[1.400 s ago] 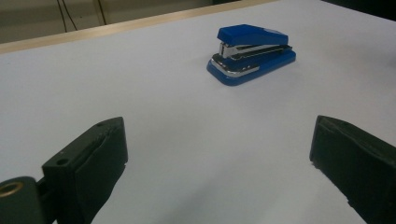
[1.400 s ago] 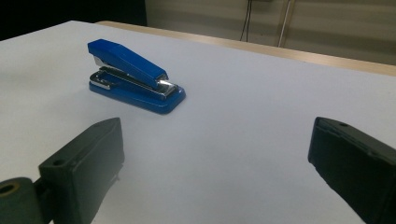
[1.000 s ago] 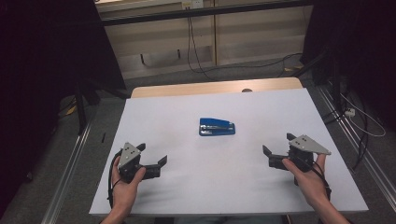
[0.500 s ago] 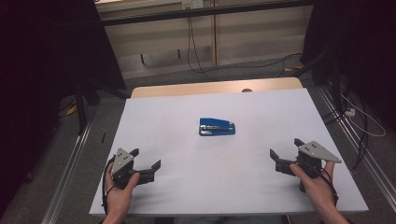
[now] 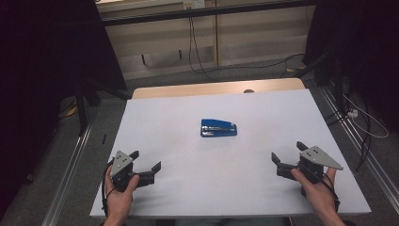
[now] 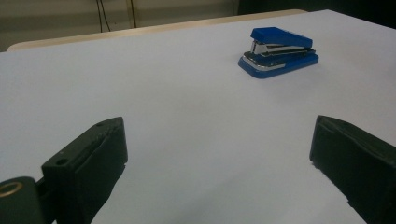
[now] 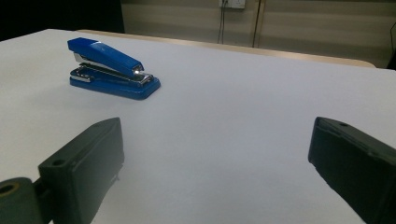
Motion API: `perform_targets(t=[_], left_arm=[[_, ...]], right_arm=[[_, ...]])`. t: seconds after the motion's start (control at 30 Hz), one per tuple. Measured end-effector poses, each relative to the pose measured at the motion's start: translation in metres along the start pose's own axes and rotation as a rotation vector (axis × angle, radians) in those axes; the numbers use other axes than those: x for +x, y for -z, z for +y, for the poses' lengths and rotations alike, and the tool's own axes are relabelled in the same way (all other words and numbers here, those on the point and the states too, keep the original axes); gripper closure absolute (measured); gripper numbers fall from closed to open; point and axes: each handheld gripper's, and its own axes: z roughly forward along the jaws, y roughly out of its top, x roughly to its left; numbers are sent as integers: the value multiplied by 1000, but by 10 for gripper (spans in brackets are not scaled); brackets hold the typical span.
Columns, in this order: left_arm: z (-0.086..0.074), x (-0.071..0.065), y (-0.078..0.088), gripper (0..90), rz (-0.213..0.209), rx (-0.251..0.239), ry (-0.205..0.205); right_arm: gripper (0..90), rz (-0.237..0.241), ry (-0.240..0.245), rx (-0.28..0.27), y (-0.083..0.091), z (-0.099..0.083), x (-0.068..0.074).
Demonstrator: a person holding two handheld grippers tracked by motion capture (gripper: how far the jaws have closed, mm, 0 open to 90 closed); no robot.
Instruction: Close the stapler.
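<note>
A blue stapler lies flat near the middle of the white table. My left gripper rests low at the near left corner, open, with nothing between its jaws. At the near right, my right gripper is open and empty too. In the left gripper view the stapler sits far ahead to the upper right, beyond the wide-apart jaws of the left gripper. In the right gripper view the stapler sits ahead to the upper left of the right gripper.
The white sheet covers a wooden tabletop whose bare strip shows at the far edge. Cables run across the floor behind the table, and metal rails flank both sides. Dark curtains stand at left and right.
Both grippers have drawn back toward the near edge and slightly outward, away from the stapler. The stapler has not moved.
</note>
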Motion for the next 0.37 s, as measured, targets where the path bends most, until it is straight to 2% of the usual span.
perform_targets(t=[0.07,0.37], left_arm=[[0,1,0,43,0,14,-5],[0,1,-1,43,-12,19,2]], right_arm=[[33,-3,-2,-5,-1,1,0],[33,4,1,-2,-2,1,0]])
